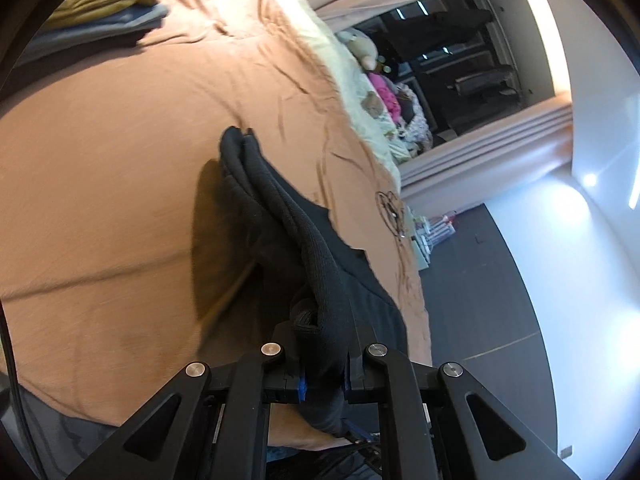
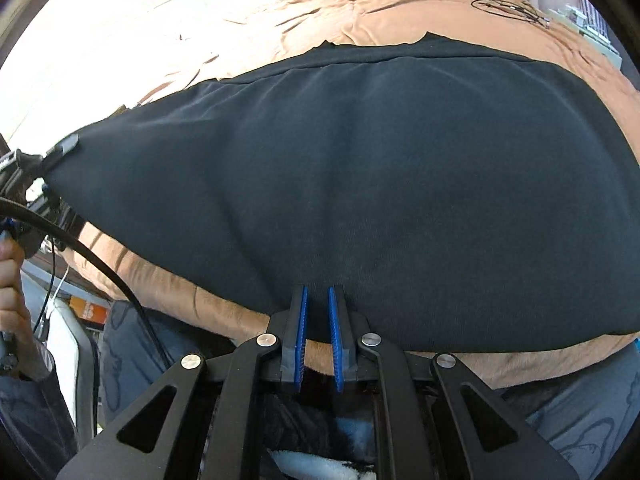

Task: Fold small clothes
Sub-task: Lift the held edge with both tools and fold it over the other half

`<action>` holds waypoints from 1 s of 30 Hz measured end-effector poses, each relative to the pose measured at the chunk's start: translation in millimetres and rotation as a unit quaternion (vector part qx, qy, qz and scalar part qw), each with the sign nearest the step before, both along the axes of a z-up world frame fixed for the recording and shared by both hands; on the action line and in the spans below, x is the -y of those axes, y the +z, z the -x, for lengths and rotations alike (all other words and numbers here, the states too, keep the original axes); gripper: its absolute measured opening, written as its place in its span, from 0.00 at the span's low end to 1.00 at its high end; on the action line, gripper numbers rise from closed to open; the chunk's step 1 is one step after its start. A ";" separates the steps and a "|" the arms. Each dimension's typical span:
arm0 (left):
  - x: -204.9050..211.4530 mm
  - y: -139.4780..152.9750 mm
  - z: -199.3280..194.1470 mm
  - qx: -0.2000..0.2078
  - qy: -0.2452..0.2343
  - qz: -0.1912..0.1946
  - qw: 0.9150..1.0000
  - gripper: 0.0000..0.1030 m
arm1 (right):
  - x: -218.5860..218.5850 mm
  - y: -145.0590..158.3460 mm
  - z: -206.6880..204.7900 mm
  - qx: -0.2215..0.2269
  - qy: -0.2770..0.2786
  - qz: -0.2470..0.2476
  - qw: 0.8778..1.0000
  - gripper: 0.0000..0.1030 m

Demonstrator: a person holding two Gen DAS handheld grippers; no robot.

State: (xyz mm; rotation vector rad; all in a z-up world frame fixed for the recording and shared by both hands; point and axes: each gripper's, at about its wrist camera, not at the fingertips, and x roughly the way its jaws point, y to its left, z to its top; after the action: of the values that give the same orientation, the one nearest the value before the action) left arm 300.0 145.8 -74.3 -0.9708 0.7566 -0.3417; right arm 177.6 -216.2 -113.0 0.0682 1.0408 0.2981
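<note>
Left wrist view is showing the left gripper (image 1: 320,344) pinching a bunched edge of the black garment (image 1: 280,208) between its fingers. Right wrist view is showing the right gripper (image 2: 318,320) with fingers slightly spread, gripping nothing, their tips lying at the garment's (image 2: 360,184) near hem. The garment is lying spread over the tan bed cover (image 2: 360,12).

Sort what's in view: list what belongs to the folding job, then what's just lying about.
In the job:
black garment
left gripper, shut on it
right gripper, at its near edge
brown bedspread underneath

Lying about:
olive and grey clothes pile
stuffed toys
</note>
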 end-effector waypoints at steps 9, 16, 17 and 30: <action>37.2 54.3 -22.2 0.042 -0.049 -0.023 0.998 0.11 | 25.2 24.1 -14.0 0.030 -0.010 -0.042 0.999 0.04; 93.7 93.2 -43.4 0.075 -0.101 -0.049 0.991 0.11 | 68.8 54.6 -1.5 0.088 -0.032 -0.056 0.994 0.04; 105.2 98.1 -47.2 0.078 -0.109 -0.053 0.990 0.11 | 76.6 56.7 0.2 0.091 -0.035 -0.062 0.993 0.04; 234.2 116.8 -76.8 0.082 -0.194 -0.107 0.972 0.11 | 164.7 57.5 50.6 0.131 -0.101 -0.113 0.980 0.57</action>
State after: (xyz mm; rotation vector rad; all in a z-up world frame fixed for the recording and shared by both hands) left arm 376.8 -88.4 42.5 -0.5790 0.8125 -0.6594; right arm 127.0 -380.9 -55.5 0.3282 0.7289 0.2323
